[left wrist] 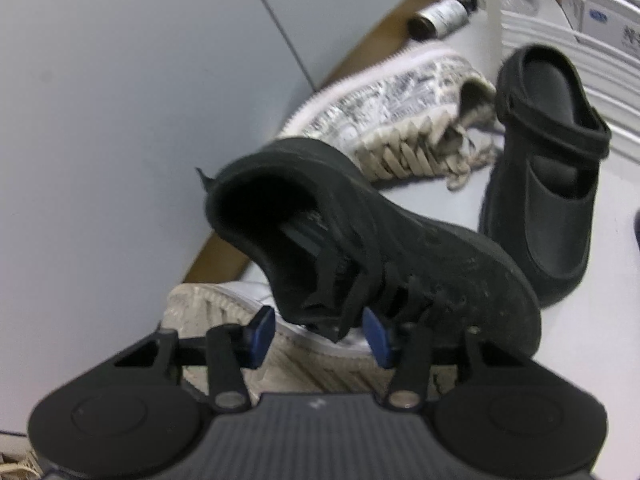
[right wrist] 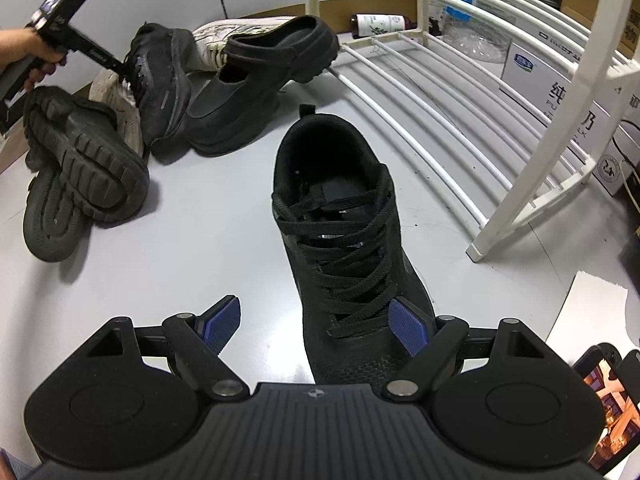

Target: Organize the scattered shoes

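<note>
Beside the white wire shoe rack (right wrist: 460, 92), one laced black sneaker (right wrist: 344, 240) stood upright; other shoes lay heaped beyond, a black clog (right wrist: 256, 80) among them.

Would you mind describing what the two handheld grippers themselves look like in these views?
Both look alike. The left gripper and right gripper each have a matte black body with a ribbed centre panel, two round black discs at the sides, black linkage arms with silver pivot pins, and ridged blue pads on the fingertips. No cables or sleeves are visible.

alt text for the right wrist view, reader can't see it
A black laced sneaker stands upright on a grey surface, toe between the open right gripper pads. Left of it lies a pile of dark and white shoes; a white wire shoe rack stands at right.
</note>
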The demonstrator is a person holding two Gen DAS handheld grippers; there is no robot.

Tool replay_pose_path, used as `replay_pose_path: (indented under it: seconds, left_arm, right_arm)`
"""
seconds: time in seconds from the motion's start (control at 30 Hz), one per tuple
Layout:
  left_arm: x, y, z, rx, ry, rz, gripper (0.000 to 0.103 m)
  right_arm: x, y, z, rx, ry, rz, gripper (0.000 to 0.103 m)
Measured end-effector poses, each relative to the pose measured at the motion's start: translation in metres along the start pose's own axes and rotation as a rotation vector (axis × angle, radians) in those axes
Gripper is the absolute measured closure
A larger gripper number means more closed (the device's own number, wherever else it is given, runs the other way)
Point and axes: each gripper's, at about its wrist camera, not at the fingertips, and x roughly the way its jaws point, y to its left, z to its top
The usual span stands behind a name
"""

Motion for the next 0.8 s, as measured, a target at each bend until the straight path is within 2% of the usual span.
replay_pose_path:
  seconds: [0.13,0.23,0.4,0.47,0.5,0.53,0.57,0.63,0.8]
  left_arm:
    - [0.003,0.005,0.007,-0.008,-0.004,0.01,0.053]
    - [0.007,-0.002,0.009,0.049,-0.002,0.02,0.055]
    - [0.015,-0.011,0.012,0.049,-0.028,0.042,0.056]
    - [0.024,-0.021,0.013,0.102,-0.012,0.077,0.058]
    - [0.025,-0.023,0.013,0.12,-0.004,0.082,0.06]
    - [0.026,-0.026,0.014,0.147,0.004,0.082,0.067]
    - [0.026,-0.026,0.014,0.148,0.005,0.072,0.081]
    - [0.023,-0.024,0.017,0.123,0.005,0.047,0.1]
    - [0.01,-0.014,0.023,0.048,-0.007,0.011,0.101]
  right_arm:
    - [0.002,-0.003,0.0,-0.006,0.009,-0.016,0.018]
    - [0.004,-0.004,0.0,0.001,0.014,-0.018,0.018]
    - [0.004,-0.003,0.0,-0.012,0.017,-0.018,0.018]
    - [0.005,-0.004,-0.001,-0.009,0.021,-0.021,0.018]
    - [0.005,-0.004,-0.001,-0.009,0.023,-0.022,0.018]
    - [0.005,-0.004,-0.001,-0.01,0.024,-0.023,0.018]
    - [0.005,-0.003,-0.001,-0.011,0.024,-0.023,0.018]
    - [0.005,-0.002,-0.001,-0.013,0.025,-0.023,0.018]
    - [0.006,-0.002,-0.002,-0.007,0.023,-0.017,0.018]
